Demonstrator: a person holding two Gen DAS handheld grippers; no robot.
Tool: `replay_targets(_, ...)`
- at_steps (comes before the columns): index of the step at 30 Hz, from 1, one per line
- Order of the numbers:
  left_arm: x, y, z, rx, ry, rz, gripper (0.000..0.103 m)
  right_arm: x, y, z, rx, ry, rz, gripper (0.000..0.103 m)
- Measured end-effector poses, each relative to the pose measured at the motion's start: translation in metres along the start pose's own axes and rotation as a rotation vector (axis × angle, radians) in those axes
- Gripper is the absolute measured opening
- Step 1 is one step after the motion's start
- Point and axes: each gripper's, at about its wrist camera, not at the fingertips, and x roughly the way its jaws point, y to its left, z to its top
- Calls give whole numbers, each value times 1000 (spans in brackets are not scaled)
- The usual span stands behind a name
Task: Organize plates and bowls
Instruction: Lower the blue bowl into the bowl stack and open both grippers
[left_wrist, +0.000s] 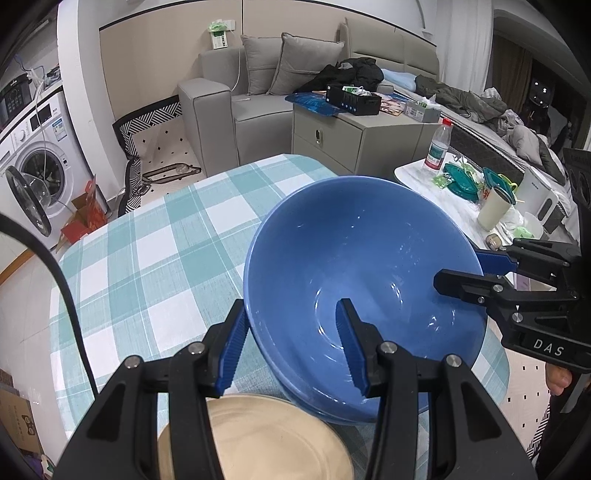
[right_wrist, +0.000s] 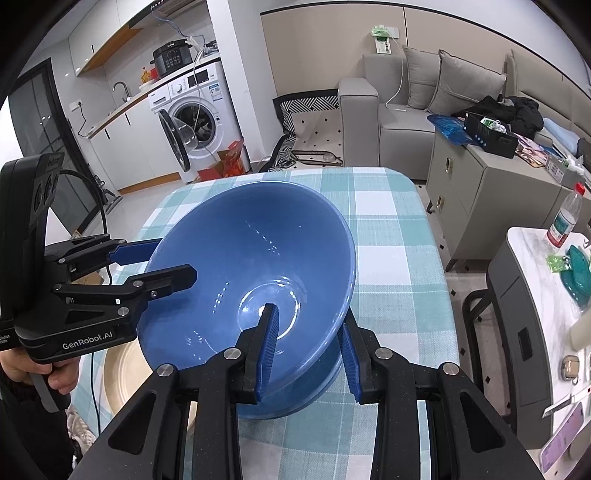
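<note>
Checked teal-and-white tablecloth (left_wrist: 155, 236) over a table, living room behind. Nearest, at the table's near edge: one beige plate (left_wrist: 258, 435), lying flat, partly under the gripper bodies. Just beyond it, blue bowl (left_wrist: 362, 266), large, glossy, plain, round with no long axis; tilted, mouth turned up and towards the cameras, far rim raised, lower edge near the cloth and overlapping the plate's edge in the left wrist view. Below its near side a second blue rim line showing; one bowl or two nested, cannot tell. Gripped on opposite sides: left gripper (left_wrist: 291, 343) closed on the rim, one blue-padded finger inside, one outside on the wall; right gripper (right_wrist: 308, 354) clamped likewise across the opposite rim, jaws narrow. Two grippers counted, each also seen side-on from the other's camera, a hand (right_wrist: 61, 376) wrapped round the left one's handle. Farther off: side table (left_wrist: 417, 173) with one red-capped bottle (left_wrist: 437, 146) and teal containers; grey cabinet (left_wrist: 354, 136); grey sofa (left_wrist: 236, 92) with two cushions; washing machine (right_wrist: 199, 110), door open.
</note>
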Motion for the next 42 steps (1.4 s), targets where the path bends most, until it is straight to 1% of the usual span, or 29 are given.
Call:
replay_targets(13,12,4,-11,-14,32,-15,48,9,3,-10,-13,39,-4,33)
replay_targets(35,28,3,-20,2,74,-6,48,31,12,-24,-58,110,-53,33)
replay_targets(42,34,2,-22,8,85,-1,48,33,14,-26,-76,103,-78,33)
